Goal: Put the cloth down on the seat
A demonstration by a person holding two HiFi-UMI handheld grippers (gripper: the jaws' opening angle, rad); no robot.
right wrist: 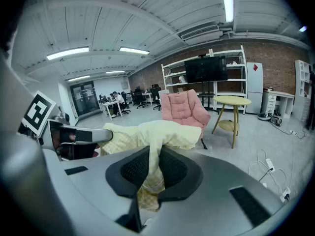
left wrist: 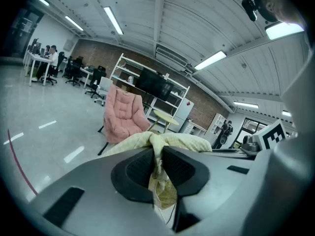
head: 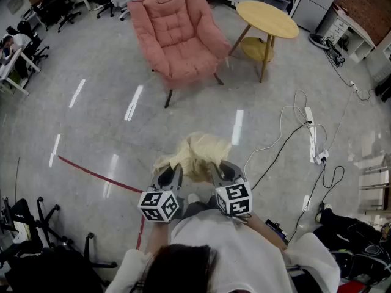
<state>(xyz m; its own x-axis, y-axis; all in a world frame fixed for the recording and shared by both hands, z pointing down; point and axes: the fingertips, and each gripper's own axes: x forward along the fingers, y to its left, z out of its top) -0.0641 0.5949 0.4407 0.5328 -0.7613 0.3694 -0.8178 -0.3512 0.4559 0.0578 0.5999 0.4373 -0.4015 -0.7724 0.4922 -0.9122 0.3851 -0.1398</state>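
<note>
A pale yellow cloth (head: 194, 154) hangs bunched between my two grippers, well above the floor. My left gripper (head: 173, 174) is shut on one part of the cloth (left wrist: 158, 154), which is pinched between its dark pads. My right gripper (head: 219, 171) is shut on another part of the cloth (right wrist: 152, 146), and a fold droops below its jaws. The seat is a pink padded armchair (head: 177, 32) standing some way ahead on the floor, seen too in the left gripper view (left wrist: 123, 117) and the right gripper view (right wrist: 186, 110). Both grippers are far from it.
A round wooden side table (head: 266, 20) stands right of the armchair. White cables and a power strip (head: 310, 133) lie on the floor at right. A red line (head: 98, 176) runs across the floor at left. Desks and office chairs (head: 24, 35) stand at far left.
</note>
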